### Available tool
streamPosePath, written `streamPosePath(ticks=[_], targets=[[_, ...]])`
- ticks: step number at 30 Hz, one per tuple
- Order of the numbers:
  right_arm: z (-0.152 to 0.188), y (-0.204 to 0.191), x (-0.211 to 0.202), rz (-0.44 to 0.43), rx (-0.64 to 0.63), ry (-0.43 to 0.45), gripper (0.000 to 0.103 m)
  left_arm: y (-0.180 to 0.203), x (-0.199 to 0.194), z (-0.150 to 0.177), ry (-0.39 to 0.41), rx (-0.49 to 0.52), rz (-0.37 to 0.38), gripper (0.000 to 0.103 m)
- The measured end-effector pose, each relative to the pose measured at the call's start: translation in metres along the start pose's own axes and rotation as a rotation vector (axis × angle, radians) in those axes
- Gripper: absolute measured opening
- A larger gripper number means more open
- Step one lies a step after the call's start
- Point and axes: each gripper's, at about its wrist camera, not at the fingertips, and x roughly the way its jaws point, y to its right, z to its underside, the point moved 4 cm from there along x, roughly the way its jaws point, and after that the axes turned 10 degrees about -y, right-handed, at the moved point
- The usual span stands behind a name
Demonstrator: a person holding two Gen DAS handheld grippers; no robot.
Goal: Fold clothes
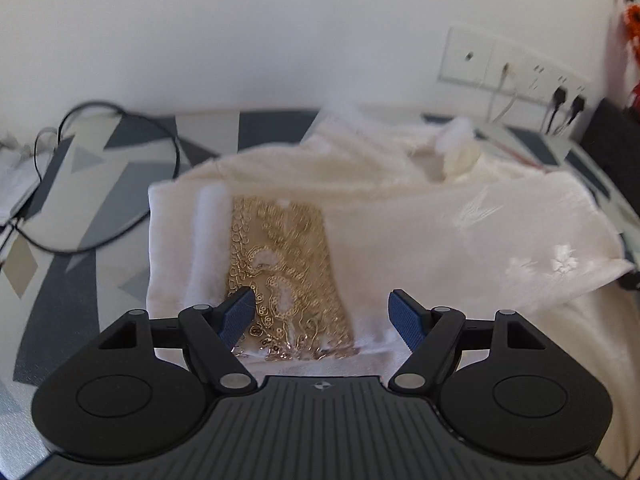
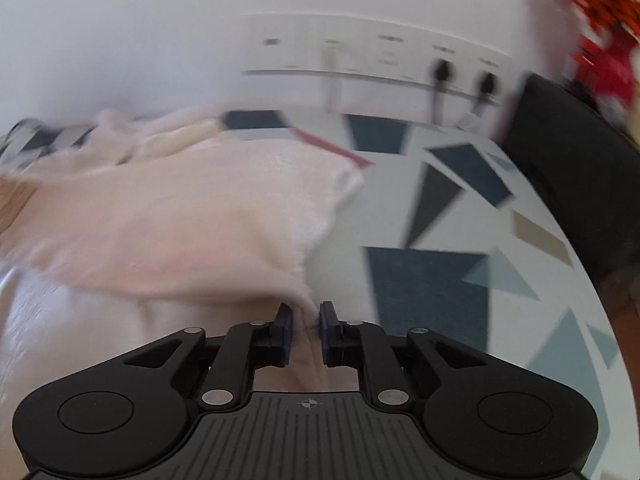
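A patterned tablecloth (image 2: pixel 432 280) met the white wall (image 1: pixel 280 40). Only the left view showed gold embroidery (image 1: pixel 280 272). The left gripper (image 1: pixel 322 316) gaped empty; the right gripper (image 2: pixel 306 320) pinched the cream garment (image 2: pixel 180 216).

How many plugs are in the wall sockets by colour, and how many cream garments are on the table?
Black plugs: 2
White plugs: 1
Cream garments: 1
Total: 4

L gripper (image 1: pixel 322 312): black w/ blue ribbed pads, jaws spread wide, nothing between them, tilted downward. R gripper (image 2: pixel 306 322): same black build, jaws nearly together, pinching a fold of cream cloth (image 2: pixel 180 220), also angled down.
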Motion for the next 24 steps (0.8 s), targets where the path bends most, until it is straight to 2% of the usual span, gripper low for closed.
streamPosePath(ticks=[1, 5, 8, 14, 17, 20, 21, 24], targets=[[0.001, 0.008, 0.003, -0.023, 0.054, -0.007, 0.012, -0.001, 0.003, 0.0, 0.0, 0.009, -0.005, 0.075], [0.008, 0.014, 0.012, -0.024, 0.094, -0.005, 0.013, 0.0, 0.01, -0.002, -0.009, 0.061, -0.039, 0.075], [0.009, 0.023, 0.011, -0.053, 0.152, 0.0, 0.015, 0.0, 0.01, -0.003, -0.013, 0.06, -0.039, 0.075], [0.009, 0.015, -0.016, -0.052, 0.042, -0.012, 0.03, -0.002, 0.008, -0.003, -0.021, 0.059, -0.026, 0.075], [0.005, 0.024, -0.042, -0.102, 0.085, 0.051, 0.035, -0.001, 0.01, -0.004, -0.024, 0.055, -0.028, 0.076], [-0.009, 0.033, -0.058, -0.147, 0.16, 0.138, 0.046, 0.002, 0.013, -0.004, -0.027, 0.066, -0.038, 0.08], [-0.015, 0.031, -0.057, -0.142, 0.162, 0.161, 0.052, 0.004, 0.014, -0.004, -0.029, 0.076, -0.044, 0.082], [-0.029, 0.012, -0.033, -0.114, 0.129, 0.16, 0.054, 0.008, 0.016, -0.003, -0.035, 0.098, -0.063, 0.085]])
